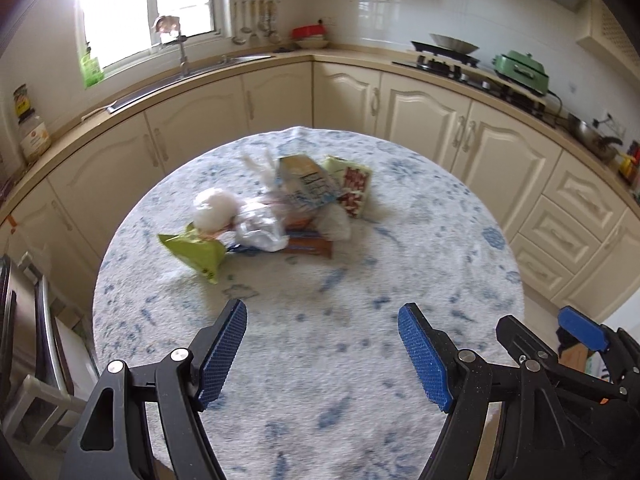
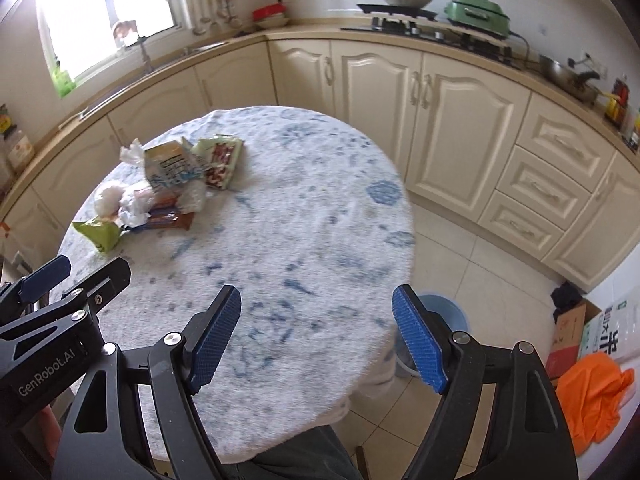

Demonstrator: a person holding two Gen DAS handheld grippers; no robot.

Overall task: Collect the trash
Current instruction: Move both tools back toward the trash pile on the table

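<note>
A heap of trash (image 1: 276,208) lies on the far half of a round table (image 1: 360,360) with a blue-patterned white cloth: a green snack bag (image 1: 196,254), crumpled white tissue (image 1: 214,208), clear plastic, a blue-and-yellow packet (image 1: 308,184), a red-patterned wrapper (image 1: 354,186) and brown bars (image 1: 308,246). My left gripper (image 1: 322,334) hangs open over the near part of the cloth, nothing between its fingers. My right gripper (image 2: 316,322) is open too, empty, over the table's right near edge; the heap (image 2: 168,188) lies far to its left. Each gripper shows at the other view's edge.
A blue bin (image 2: 444,312) stands on the tiled floor below the table's right edge, partly hidden by my right finger. Cardboard boxes and an orange bag (image 2: 592,392) lie at the right. Cream cabinets, a sink and a stove ring the room. A chair (image 1: 36,360) stands left.
</note>
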